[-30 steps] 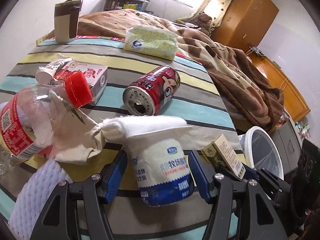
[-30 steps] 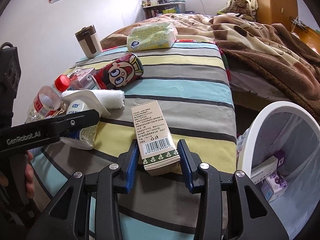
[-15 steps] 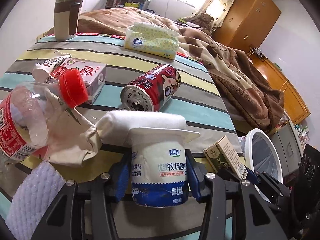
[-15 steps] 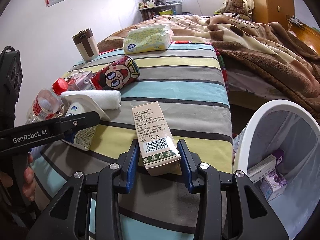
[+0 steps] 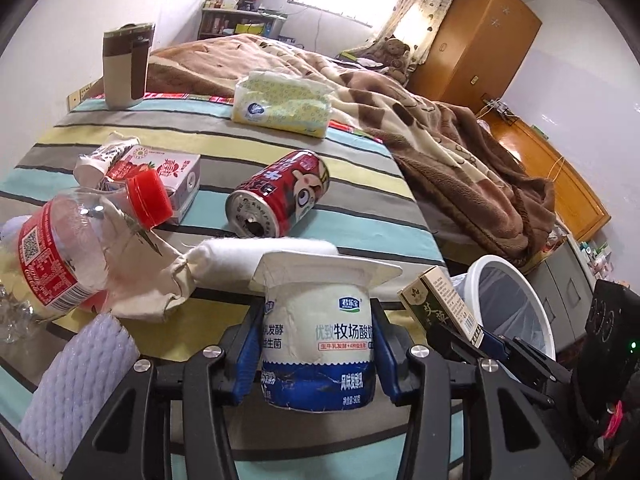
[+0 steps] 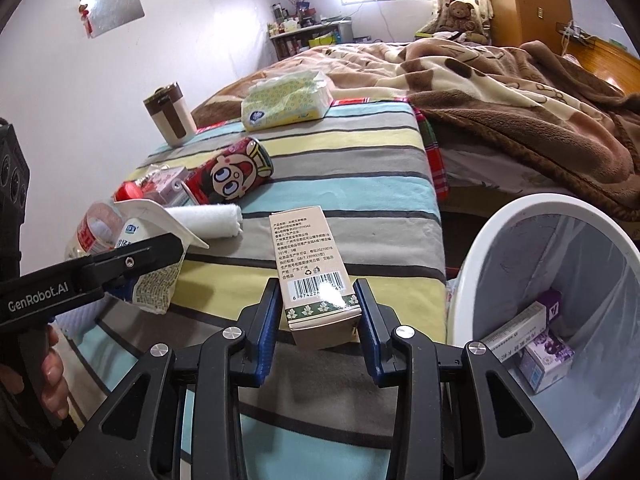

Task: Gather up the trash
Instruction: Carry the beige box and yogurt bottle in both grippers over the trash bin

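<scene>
My left gripper (image 5: 318, 344) is shut on a white and blue yogurt cup (image 5: 316, 312), held upright just above the striped bed cover (image 5: 360, 236). In the right wrist view that cup (image 6: 156, 280) shows behind the left finger (image 6: 132, 260). My right gripper (image 6: 318, 316) is shut on a beige carton box (image 6: 308, 248), jaws still closing on its barcode end, with the box raised off the cover. The white trash bin (image 6: 500, 216) stands right of it, beside the bed, with small boxes (image 6: 536, 344) inside.
On the cover lie a red can (image 5: 280, 196), a plastic bottle (image 5: 60, 248), a pink carton (image 5: 168, 172), a rolled white cloth (image 5: 260, 256), foam mesh (image 5: 76, 380), a tissue pack (image 5: 284, 100) and a tumbler (image 5: 124, 68). A brown blanket (image 5: 460, 160) covers the far side.
My left gripper's jaws closed onto the yogurt cup and raised it slightly. The right gripper kept the beige box and barely moved.
</scene>
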A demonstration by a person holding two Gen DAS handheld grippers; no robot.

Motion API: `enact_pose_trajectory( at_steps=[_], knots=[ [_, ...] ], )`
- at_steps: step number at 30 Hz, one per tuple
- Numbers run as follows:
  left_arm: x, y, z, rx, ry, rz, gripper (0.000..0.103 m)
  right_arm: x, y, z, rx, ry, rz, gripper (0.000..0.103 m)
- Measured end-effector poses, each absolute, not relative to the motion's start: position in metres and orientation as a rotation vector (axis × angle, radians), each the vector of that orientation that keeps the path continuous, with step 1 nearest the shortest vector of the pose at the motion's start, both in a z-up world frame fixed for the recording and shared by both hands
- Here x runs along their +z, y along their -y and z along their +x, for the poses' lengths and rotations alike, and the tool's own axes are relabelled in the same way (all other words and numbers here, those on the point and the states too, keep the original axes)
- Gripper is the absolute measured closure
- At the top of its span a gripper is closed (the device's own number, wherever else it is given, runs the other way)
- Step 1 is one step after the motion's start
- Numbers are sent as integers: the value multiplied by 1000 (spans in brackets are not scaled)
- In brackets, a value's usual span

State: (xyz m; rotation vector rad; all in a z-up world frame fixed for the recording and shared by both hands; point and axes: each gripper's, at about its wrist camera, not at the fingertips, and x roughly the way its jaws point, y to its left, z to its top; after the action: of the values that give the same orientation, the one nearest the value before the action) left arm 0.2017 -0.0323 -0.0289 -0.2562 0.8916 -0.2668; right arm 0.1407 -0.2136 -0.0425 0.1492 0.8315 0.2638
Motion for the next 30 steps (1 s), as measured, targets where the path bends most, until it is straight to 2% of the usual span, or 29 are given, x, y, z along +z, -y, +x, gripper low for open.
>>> enact_pose_trajectory(
  at_steps=[14,30],
  knots=[
    [4,65,177,-330,-807,-174,54,-19,242,115,205,-745,191,66],
    [23,142,161,-457,-761,-57,54,-8,308,87,21,-689,246,66]
  ],
)
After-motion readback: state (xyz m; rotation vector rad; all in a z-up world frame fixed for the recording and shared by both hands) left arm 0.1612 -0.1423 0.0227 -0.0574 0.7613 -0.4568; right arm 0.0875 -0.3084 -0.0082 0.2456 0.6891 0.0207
